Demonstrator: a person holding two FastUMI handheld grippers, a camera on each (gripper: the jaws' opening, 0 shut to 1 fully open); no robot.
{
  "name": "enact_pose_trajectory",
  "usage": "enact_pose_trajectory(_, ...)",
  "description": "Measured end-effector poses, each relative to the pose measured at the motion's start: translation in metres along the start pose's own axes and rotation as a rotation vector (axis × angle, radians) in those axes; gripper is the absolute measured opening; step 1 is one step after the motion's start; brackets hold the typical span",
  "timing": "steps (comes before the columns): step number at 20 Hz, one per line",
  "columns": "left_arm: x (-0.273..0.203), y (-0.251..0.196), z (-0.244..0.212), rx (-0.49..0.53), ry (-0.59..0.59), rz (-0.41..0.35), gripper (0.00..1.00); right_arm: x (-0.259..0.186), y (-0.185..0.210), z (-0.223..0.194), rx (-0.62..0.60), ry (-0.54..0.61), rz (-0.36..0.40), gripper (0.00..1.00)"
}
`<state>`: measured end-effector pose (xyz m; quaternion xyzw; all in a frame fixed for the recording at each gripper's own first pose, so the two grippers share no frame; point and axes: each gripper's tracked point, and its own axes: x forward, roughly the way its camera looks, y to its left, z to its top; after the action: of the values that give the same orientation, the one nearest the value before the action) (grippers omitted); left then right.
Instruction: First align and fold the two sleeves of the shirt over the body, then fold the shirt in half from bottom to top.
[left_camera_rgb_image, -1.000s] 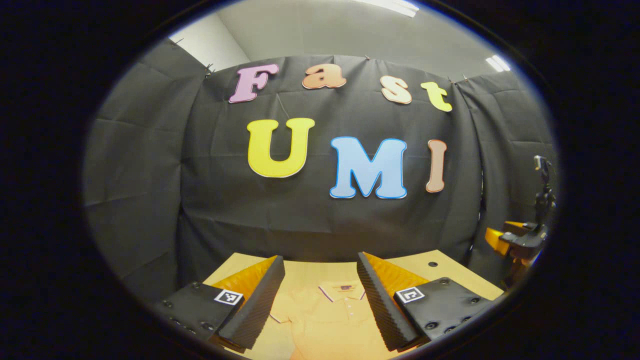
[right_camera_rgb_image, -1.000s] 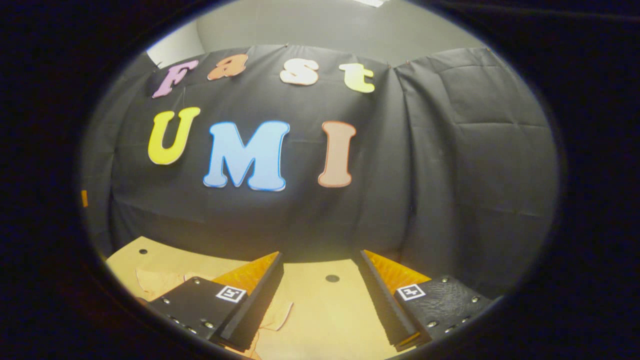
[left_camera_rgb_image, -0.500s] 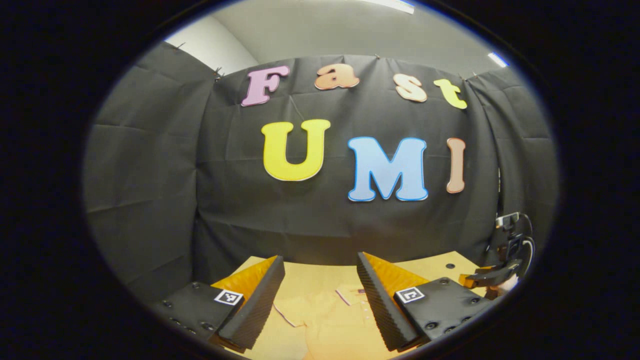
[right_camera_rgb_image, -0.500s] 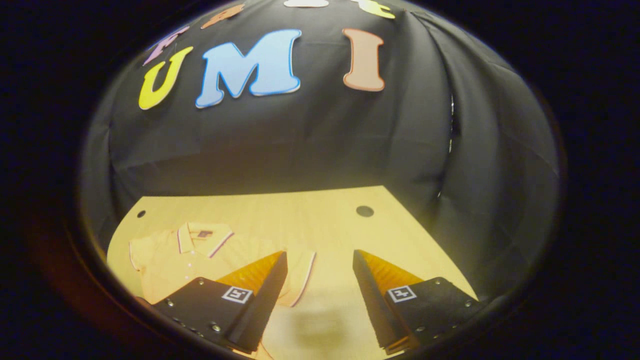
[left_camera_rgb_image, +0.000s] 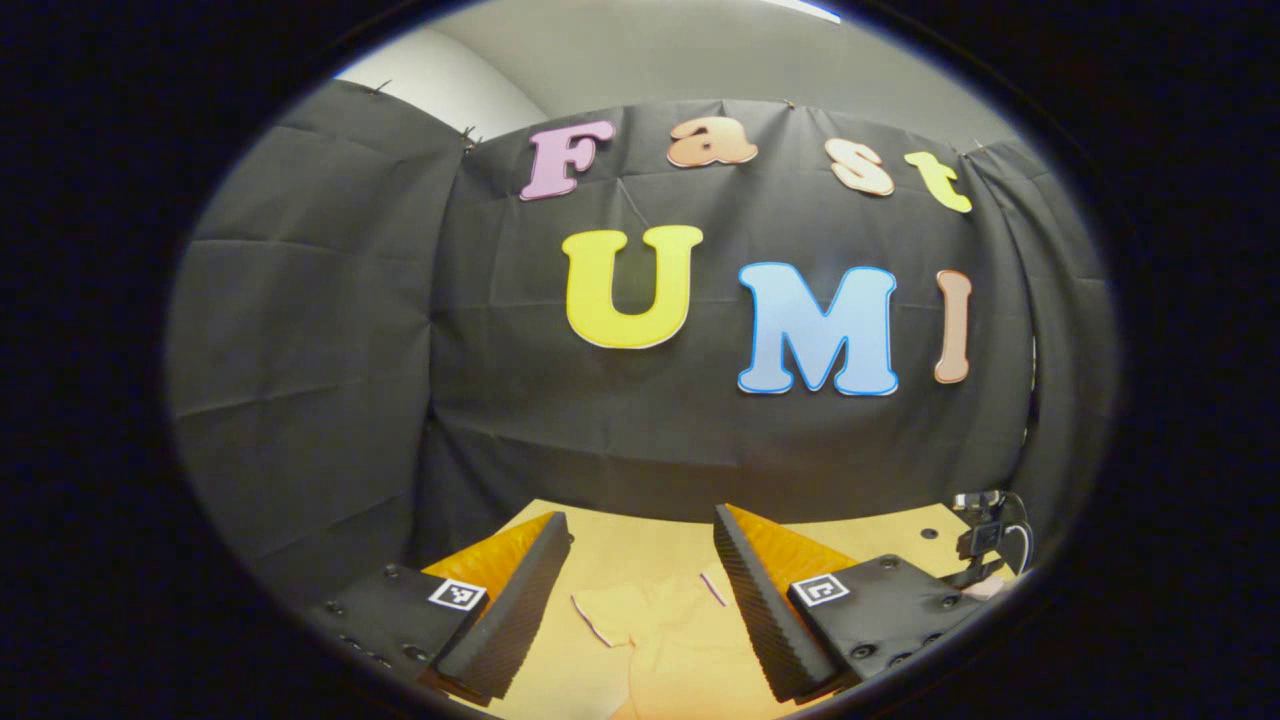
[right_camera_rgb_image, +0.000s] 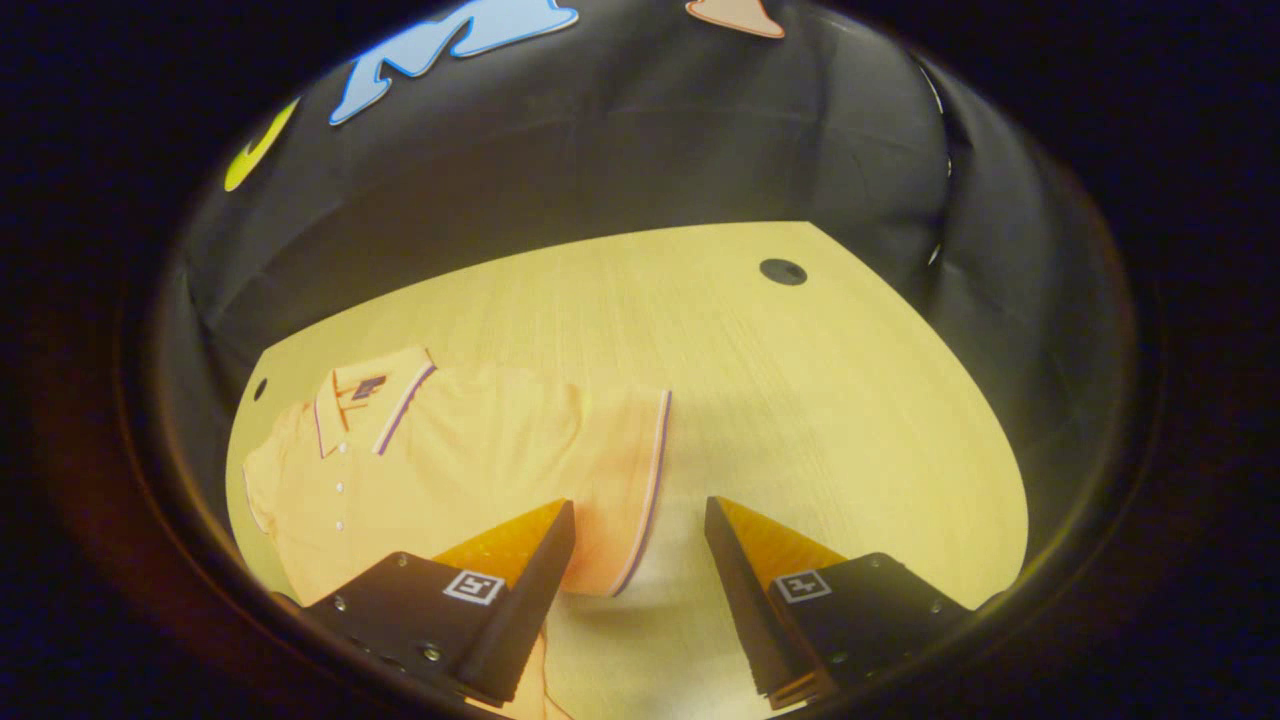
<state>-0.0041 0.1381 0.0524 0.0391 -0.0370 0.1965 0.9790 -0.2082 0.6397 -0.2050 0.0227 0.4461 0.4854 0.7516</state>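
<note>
The shirt lies flat on the worktop. The right gripper, jaws spread, hangs over its striped sleeve edge, bare wood beyond. The left gripper, jaws spread, hovers near the shirt.

Left gripper: two wedge-shaped fingers with ribbed inner faces, each on a flat plate bearing round screw heads and a small square black-and-white marker.

Right gripper: same build, wedge fingers, screwed plates, one square marker each. Seen farther off in the left gripper view, it carries a looping cable.
</note>
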Motion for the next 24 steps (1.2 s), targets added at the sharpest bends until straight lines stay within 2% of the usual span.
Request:
enact_pose_trajectory(3,0.003,0.001,-0.002,-0.002,0.004,0.019,0.95,0.01,0.003,-0.016,-0.018,0.049,-0.008,0.82)
enact_pose_trajectory(4,0.005,0.001,-0.002,0.001,0.004,0.02,0.94,0.015,0.004,-0.025,-0.026,0.088,-0.013,0.76)
enact_pose_trajectory(5,0.006,0.0,-0.001,0.004,0.003,0.023,0.94,0.011,0.005,-0.016,-0.028,0.06,-0.02,0.72)
enact_pose_trajectory(6,0.007,-0.001,0.001,0.007,0.0,0.024,0.94,0.016,0.006,-0.023,-0.027,0.091,-0.016,0.75)
enact_pose_trajectory(9,0.012,-0.007,-0.002,0.002,0.003,0.018,0.94,0.014,0.006,-0.022,-0.024,0.083,-0.009,0.72)
enact_pose_trajectory(10,0.013,-0.009,-0.003,-0.003,0.006,0.015,0.94,0.016,0.008,-0.022,-0.03,0.087,0.01,0.75)
enact_pose_trajectory(12,0.015,-0.011,-0.005,-0.012,0.011,0.012,0.95,0.016,0.008,-0.021,-0.018,0.083,0.013,0.41)
enact_pose_trajectory(13,0.016,-0.01,-0.007,-0.014,0.014,0.012,0.94,0.016,0.009,-0.021,-0.017,0.084,0.013,0.41)
enact_pose_trajectory(14,0.018,-0.01,-0.007,-0.017,0.016,0.012,0.94,0.016,0.017,-0.021,0.0,0.09,0.05,0.41)
enact_pose_trajectory(15,0.019,-0.011,-0.008,-0.017,0.019,0.012,0.94,0.017,0.017,-0.02,0.022,0.09,0.044,0.11)
enact_pose_trajectory(18,0.018,-0.012,-0.008,-0.02,0.022,0.01,0.94,0.02,0.018,-0.02,0.053,0.117,0.061,0.09)
enact_pose_trajectory(19,0.018,-0.012,-0.008,-0.02,0.023,0.009,0.94,0.018,0.019,-0.019,0.053,0.116,0.066,0.0)
enact_pose_trajectory(24,0.015,-0.008,-0.008,-0.02,0.025,0.006,0.94,0.016,0.019,-0.016,-0.009,0.104,0.043,0.0)
